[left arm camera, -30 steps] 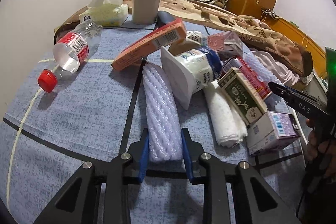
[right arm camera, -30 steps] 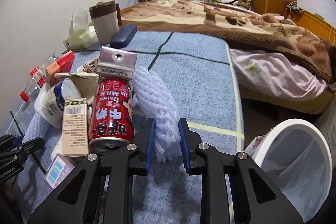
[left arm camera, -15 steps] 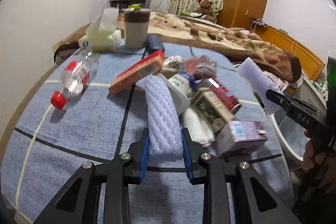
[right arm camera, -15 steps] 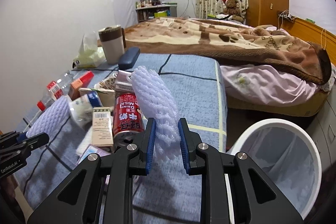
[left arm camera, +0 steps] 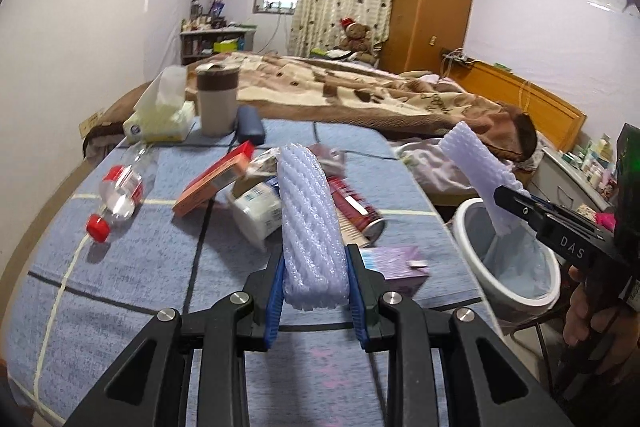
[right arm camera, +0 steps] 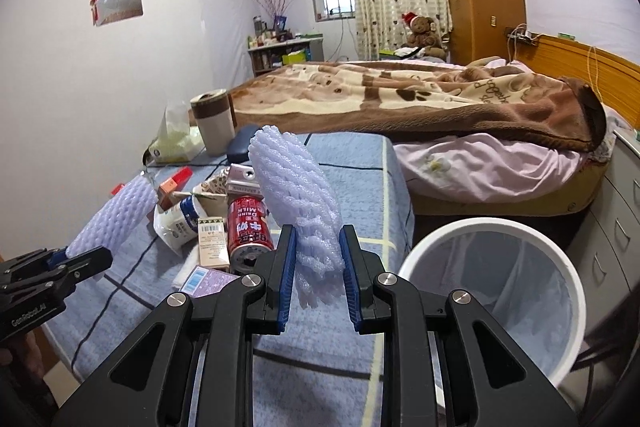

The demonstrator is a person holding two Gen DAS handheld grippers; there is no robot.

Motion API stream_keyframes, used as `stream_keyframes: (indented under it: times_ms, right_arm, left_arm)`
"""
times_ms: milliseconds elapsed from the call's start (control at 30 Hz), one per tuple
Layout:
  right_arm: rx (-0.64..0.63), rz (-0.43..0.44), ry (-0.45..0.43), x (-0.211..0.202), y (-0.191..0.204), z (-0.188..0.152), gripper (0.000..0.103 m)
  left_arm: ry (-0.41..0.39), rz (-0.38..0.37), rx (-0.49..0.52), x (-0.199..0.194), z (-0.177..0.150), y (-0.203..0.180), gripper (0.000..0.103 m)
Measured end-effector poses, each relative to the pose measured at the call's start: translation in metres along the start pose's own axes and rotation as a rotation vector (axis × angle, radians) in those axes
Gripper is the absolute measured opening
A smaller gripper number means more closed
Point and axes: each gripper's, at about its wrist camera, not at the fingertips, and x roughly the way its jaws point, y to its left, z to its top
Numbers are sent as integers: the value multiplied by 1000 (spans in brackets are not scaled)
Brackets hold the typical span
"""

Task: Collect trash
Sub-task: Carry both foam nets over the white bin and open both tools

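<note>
Bedroom seen behind; blue checked tabletop strewn with trash, white lined bin placed beside its edge.

Left tool closed on foam fruit sleeve, held above tabletop. Right tool closed on second foam sleeve, held near bin, not clearly over its mouth.

Risks judged: light foam may be released short of rim and fall to floor; springy sleeve may slip from pads; tools may be knocked together at bin.

Writing read: "DRINK MILK" on red can; "DAS" on right tool body.
</note>
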Motion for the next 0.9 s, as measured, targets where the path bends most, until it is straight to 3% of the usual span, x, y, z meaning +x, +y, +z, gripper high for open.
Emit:
stream_keyframes:
  times_ms: [167,433,900]
  right_arm:
    - [24,-33,-25,-15,-15,-3,23]
    - [75,-163,-55,-41,-51,-11,23]
    - [179,-333,22,-45,-102,-39,23]
  left_arm:
    - [-24,-50,51,-3,9,-29,29]
    - [-25,-162,130,8,20,-84,29]
    - [44,-328,271,48,16,-177,29]
